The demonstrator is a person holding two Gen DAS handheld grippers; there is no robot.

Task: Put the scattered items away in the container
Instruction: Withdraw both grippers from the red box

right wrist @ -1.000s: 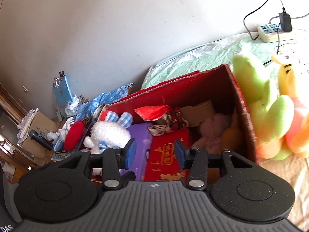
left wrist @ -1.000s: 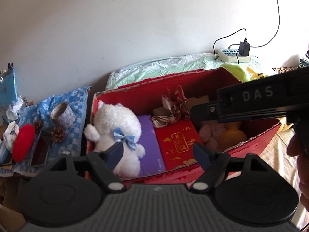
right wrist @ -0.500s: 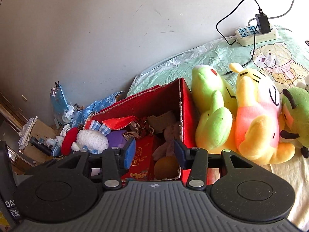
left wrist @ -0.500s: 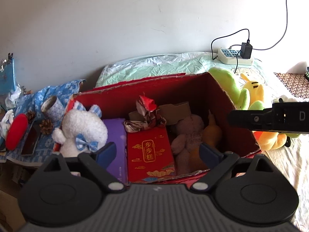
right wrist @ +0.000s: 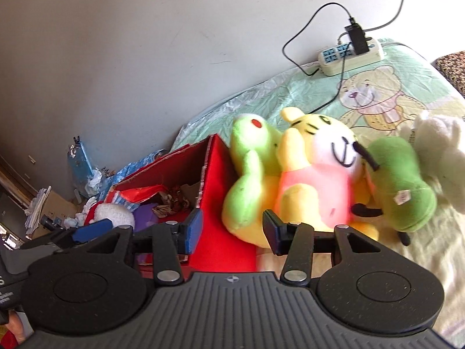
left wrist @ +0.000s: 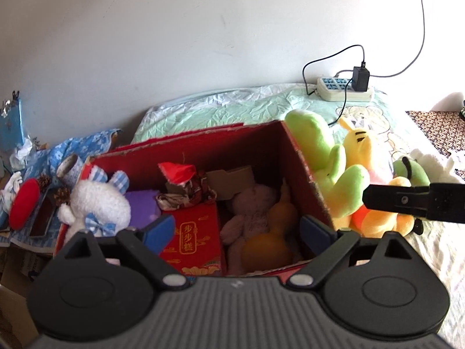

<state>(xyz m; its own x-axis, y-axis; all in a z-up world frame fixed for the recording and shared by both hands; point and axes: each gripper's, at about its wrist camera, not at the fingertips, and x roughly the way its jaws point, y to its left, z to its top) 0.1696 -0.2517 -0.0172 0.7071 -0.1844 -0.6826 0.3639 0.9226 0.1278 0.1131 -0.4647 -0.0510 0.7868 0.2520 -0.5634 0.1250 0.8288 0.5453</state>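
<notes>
plush toys (right wrist: pixel 314 174) touching box (right wrist: pixel 229 238) rt wall

Sunlit pale wall (left wrist: pixel 174 43) behind a green-sheeted bed (left wrist: pixel 232 107).

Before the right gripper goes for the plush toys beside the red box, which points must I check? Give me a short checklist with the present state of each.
1. Right gripper empty, jaws apart: ok.
2. Left gripper empty, jaws wide: ok.
3. Green plush toy in front of the right gripper, unobstructed: ok.
4. Red cardboard box open on top: ok.
5. Free room inside the box for a large plush: cannot tell; it already looks full.
6. Yellow and pink plush toy leans on the green one, may shift: not ok.
</notes>
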